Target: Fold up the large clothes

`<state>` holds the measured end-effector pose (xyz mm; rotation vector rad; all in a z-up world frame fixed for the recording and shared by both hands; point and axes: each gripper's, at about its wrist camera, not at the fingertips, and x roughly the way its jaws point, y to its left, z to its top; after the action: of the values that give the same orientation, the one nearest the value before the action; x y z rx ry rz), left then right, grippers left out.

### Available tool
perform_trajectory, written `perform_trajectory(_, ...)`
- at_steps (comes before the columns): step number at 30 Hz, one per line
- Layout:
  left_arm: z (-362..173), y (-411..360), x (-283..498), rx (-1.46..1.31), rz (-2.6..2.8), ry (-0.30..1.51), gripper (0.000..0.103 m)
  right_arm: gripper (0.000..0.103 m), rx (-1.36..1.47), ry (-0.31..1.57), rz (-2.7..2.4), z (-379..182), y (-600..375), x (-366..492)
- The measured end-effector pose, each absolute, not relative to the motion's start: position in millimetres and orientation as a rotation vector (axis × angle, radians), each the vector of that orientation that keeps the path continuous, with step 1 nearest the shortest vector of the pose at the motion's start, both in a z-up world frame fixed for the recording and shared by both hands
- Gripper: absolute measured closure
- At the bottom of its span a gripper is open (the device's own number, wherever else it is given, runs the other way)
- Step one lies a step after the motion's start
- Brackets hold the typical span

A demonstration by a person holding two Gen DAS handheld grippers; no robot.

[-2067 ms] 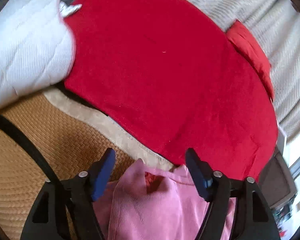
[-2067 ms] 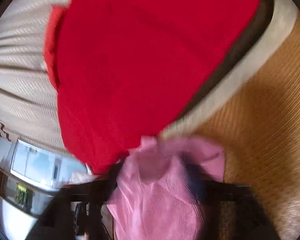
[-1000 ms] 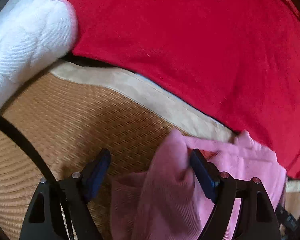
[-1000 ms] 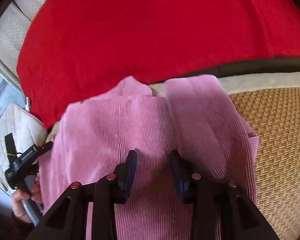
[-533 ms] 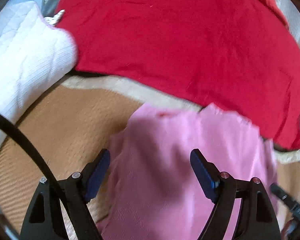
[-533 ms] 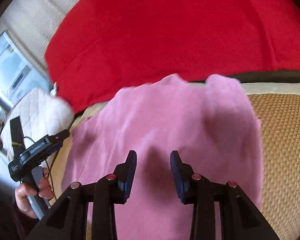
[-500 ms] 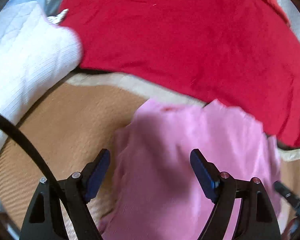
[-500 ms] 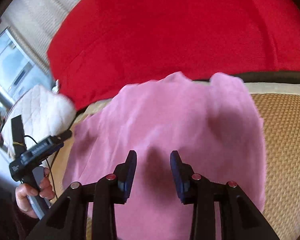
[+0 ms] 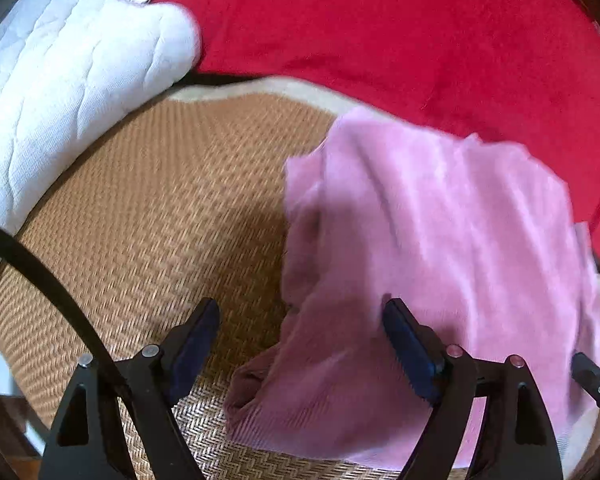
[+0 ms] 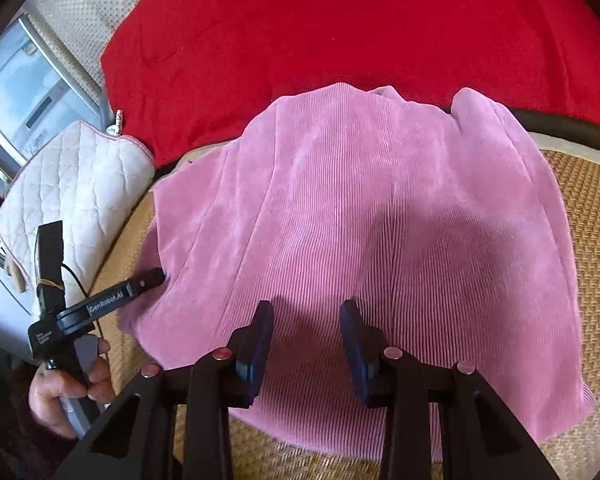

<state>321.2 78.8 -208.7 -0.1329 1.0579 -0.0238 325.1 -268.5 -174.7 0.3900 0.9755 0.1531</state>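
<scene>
A pink corduroy garment (image 10: 379,220) lies spread flat on a woven straw mat (image 10: 591,220), its far edge against a red blanket (image 10: 339,20). My right gripper (image 10: 307,307) hovers over the garment's near middle, open, with nothing pinched. In the left wrist view the garment (image 9: 439,240) fills the right half. My left gripper (image 9: 300,308) straddles its left edge, jaws wide and still opening, pads clear of the cloth. A hand (image 10: 60,392) holds that left gripper at the garment's left side.
A white quilted cushion (image 9: 68,80) lies on the left of the mat (image 9: 160,220), touching the red blanket (image 9: 379,20). The cushion (image 10: 72,184) also shows left of the garment. Bare mat lies between cushion and garment. A window (image 10: 20,92) is far left.
The pink garment went from bunched at the jaws to spread flat on the mat. My left gripper slid left to its edge. The right gripper drew back over it.
</scene>
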Motion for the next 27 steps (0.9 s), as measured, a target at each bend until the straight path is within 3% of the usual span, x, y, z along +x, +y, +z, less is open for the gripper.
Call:
perform_trajectory(4, -194, 94, 320, -0.196, -0.039, 1.017, 0.017, 0.064, 0.434, 0.923, 0.149, -162, -285, 320)
perform_trajectory(5, -190, 97, 318, -0.209, -0.040, 1.002, 0.017, 0.057, 0.446, 0.908, 0.146, -161, -289, 320)
perform_trajectory(6, -188, 102, 317, -0.221, -0.037, 0.981, 0.017, 0.036, 0.464, 0.894, 0.141, -160, -295, 319)
perform_trajectory(7, -191, 105, 318, -0.219, -0.030, 0.978, 0.017, 0.031, 0.472, 0.890, 0.124, -160, -298, 319)
perform_trajectory(10, -215, 104, 328, -0.162, -0.002, 1.068, 0.017, 0.034, 0.467, 0.923, 0.053, -173, -303, 324)
perform_trajectory(12, -226, 103, 333, -0.168, -0.017, 1.094, 0.017, 0.041, 0.474, 0.989, 0.050, -189, -306, 329)
perform_trajectory(22, -196, 113, 326, -0.202, -0.074, 0.976, 0.017, 0.043, 0.448, 0.873, 0.111, -163, -291, 318)
perform_trajectory(27, -218, 95, 331, -0.152, -0.133, 1.100, 0.017, 0.043, 0.384, 0.937, 0.142, -181, -269, 327)
